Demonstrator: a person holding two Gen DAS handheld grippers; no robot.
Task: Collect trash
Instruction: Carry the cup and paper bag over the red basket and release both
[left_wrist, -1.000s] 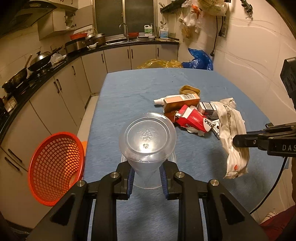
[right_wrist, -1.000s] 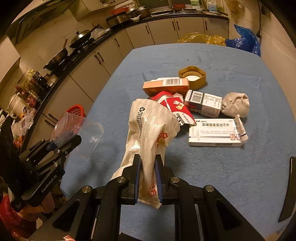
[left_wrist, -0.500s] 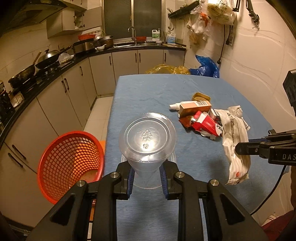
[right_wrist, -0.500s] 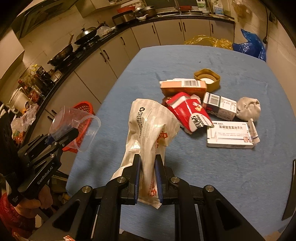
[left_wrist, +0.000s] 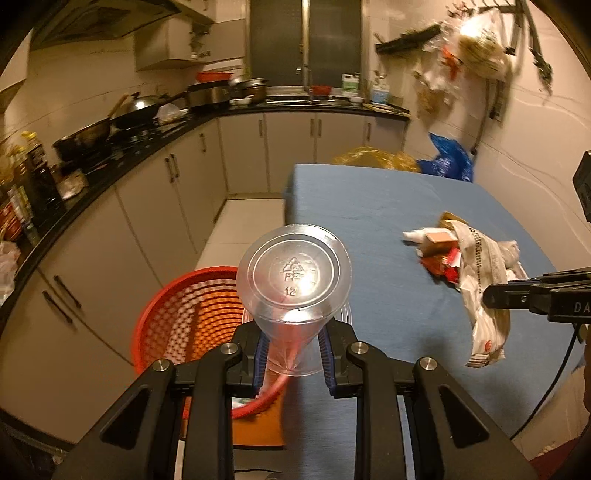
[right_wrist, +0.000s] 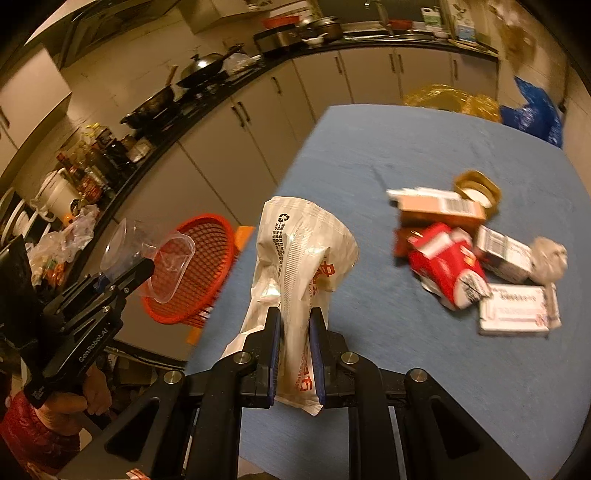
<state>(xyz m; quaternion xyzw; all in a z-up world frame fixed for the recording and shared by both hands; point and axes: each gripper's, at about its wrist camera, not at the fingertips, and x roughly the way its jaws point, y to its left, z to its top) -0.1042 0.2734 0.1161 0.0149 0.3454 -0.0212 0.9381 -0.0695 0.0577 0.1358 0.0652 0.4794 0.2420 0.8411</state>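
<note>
Standing on the floor at the far left, beside the blue-covered worktop (right_wrist: 424, 155), a red basket (left_wrist: 184, 321) of open plastic mesh tilts its round mouth toward the cameras. Just above and in front of it, the left hand-held gripper (left_wrist: 293, 354) is closed on a clear plastic cup (left_wrist: 293, 280), its blue-padded jaws pinching the thin wall near the rim so the cup points away, its round base facing the left wrist camera with a moulded recycling triangle and the number 12. From the right wrist view the same cup (right_wrist: 147, 258) hangs over the basket (right_wrist: 192, 266), see-through and slightly squashed. Further right, the right hand-held gripper (right_wrist: 295, 354) is clamped on a white snack bag (right_wrist: 303, 266), the pads squeezing its lower part flat while the puffed, crinkled top rises above them; the bag is glossy film printed with a small recycling mark, black text and orange characters. It is held over the worktop's near left edge. To its right, well apart from both hand-held grippers, a loose heap of trash lies on the cloth: a tan carton (right_wrist: 439, 210) with a barcode, a gold-rimmed lid (right_wrist: 476, 188), a crumpled red-and-white pack (right_wrist: 447, 266), a small white box (right_wrist: 506, 251), a grey crumpled wad (right_wrist: 548, 258) and a flat white box (right_wrist: 513, 310).
</note>
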